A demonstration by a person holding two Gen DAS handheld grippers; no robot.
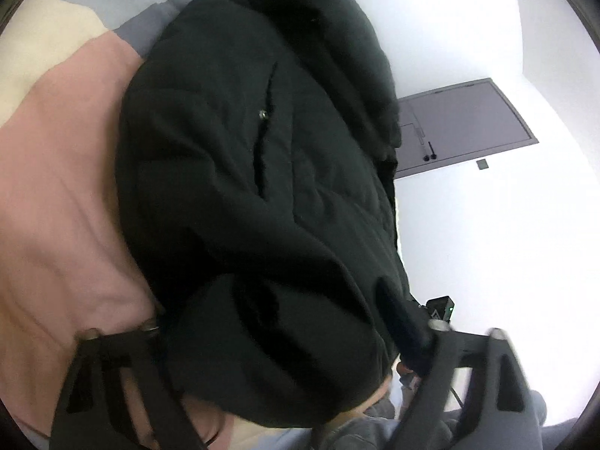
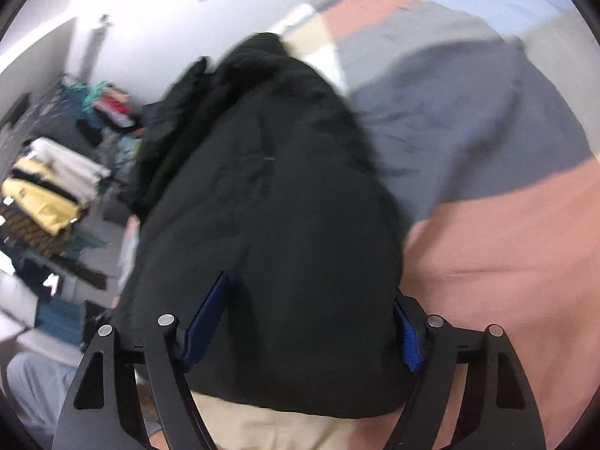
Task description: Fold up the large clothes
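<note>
- The black jacket (image 1: 262,172) filled most of the left wrist view and hid the left gripper's (image 1: 285,322) fingertips, so whether its jaws pinched the fabric could not be told.
- The jacket lay bunched on the patchwork bedspread (image 1: 60,172), over its pink patch, with one edge hanging past the side of the bed.
- In the right wrist view the jacket (image 2: 270,225) was blurred and its folds were hard to make out.
- The right gripper (image 2: 307,322) stood wide open, one blue pad (image 2: 206,318) on each side of the jacket's near bulge; real contact could not be judged.
- Both grippers pointed along the jacket from its near end.
- Beyond the jacket, a grey door (image 1: 465,123) sat in the white wall.
- Left of the jacket in the right wrist view, a pile of clothes (image 2: 56,187) was smeared and cut off by the rim.
</note>
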